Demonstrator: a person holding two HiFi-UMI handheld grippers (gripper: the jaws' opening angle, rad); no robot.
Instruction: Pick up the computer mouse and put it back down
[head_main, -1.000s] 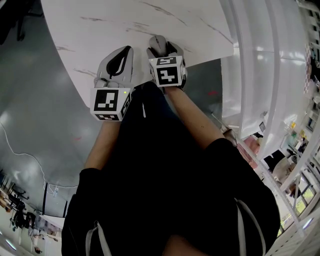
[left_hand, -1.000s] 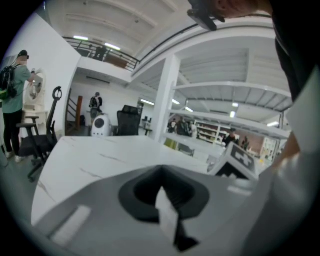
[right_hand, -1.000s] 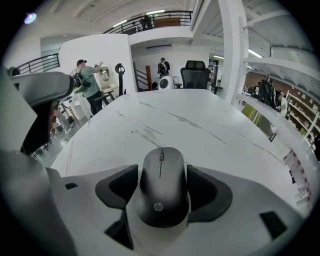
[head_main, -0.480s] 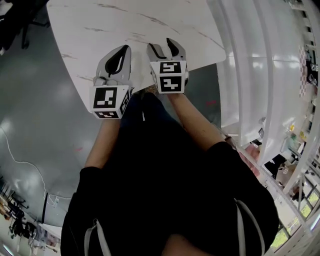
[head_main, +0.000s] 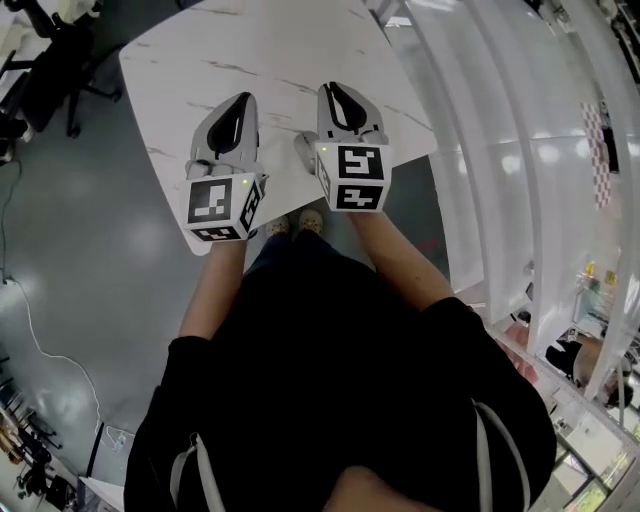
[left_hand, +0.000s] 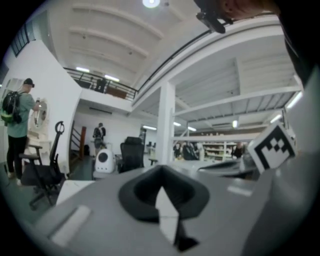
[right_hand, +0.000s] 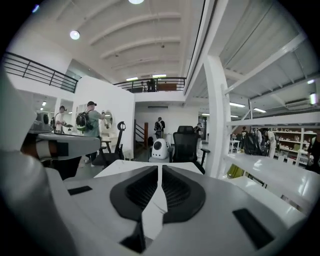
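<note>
You hold both grippers side by side over the near end of the white marble table (head_main: 200, 60), and neither one carries anything. The left gripper (head_main: 249, 97) is clenched on itself, its dark pads meeting at the tips with only air and the far room ahead of them. The right gripper (head_main: 331, 87), just to its right and slightly ahead, has just been closing its jaws. Its own view shows them drawn together with nothing caught between, and past the tips lie the table's far end and a black office chair (right_hand: 186, 142).

The computer mouse is in neither grip, and no view shows it plainly. A small pale shape (head_main: 304, 150) tucked against the right gripper's left flank may be it, though it could as well be part of the tool.

Both tools point out across the tabletop rather than down at it, a carrying posture and not a reach. That suggests the mouse lies on the table somewhere beneath them, and that either the set-down is finished or no pick-up is under way.
</note>
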